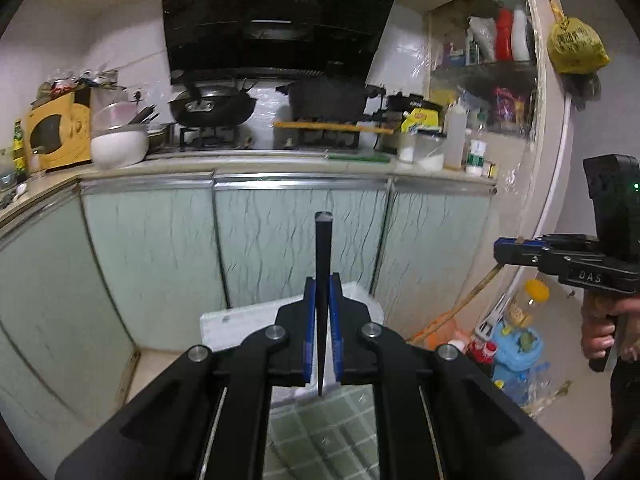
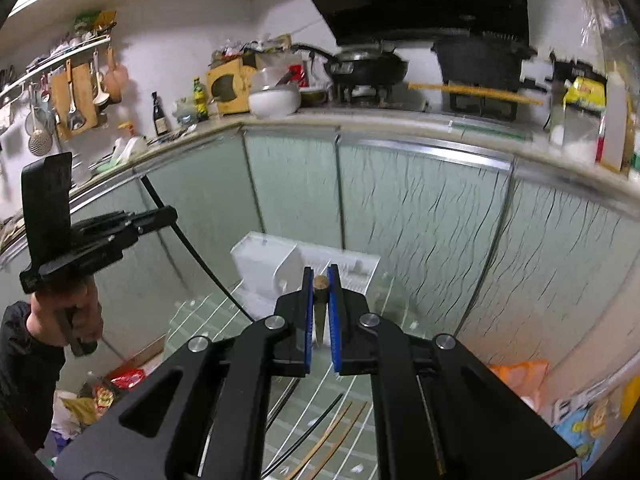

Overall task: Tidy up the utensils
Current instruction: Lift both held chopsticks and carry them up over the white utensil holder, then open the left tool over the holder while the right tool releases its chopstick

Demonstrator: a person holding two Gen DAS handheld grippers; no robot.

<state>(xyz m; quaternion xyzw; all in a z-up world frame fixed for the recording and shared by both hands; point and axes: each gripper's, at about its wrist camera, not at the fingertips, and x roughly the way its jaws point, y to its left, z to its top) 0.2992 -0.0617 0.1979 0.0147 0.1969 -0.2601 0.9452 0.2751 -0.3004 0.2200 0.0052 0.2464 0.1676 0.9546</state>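
My left gripper [image 1: 322,280] is shut on a black chopstick [image 1: 322,256] that points forward and up past the fingertips. My right gripper [image 2: 320,276] is shut on a brown wooden chopstick [image 2: 320,304], its blunt end between the blue pads. A white utensil holder [image 2: 280,264] stands on a glass table [image 2: 208,320] just ahead of the right gripper; it also shows in the left wrist view [image 1: 256,328]. Several loose chopsticks [image 2: 324,436], black and wooden, lie on the glass below the right gripper. Each gripper shows in the other's view, the right [image 1: 520,252] and the left [image 2: 156,216].
Pale green cabinet doors [image 1: 296,236] face me under a counter [image 1: 248,160] with a wok [image 1: 212,108], a black pot [image 1: 328,100], a white bowl [image 1: 120,144] and bottles. Ladles hang on a wall rail [image 2: 68,92]. Bags and a blue toy [image 1: 516,348] sit on the floor at right.
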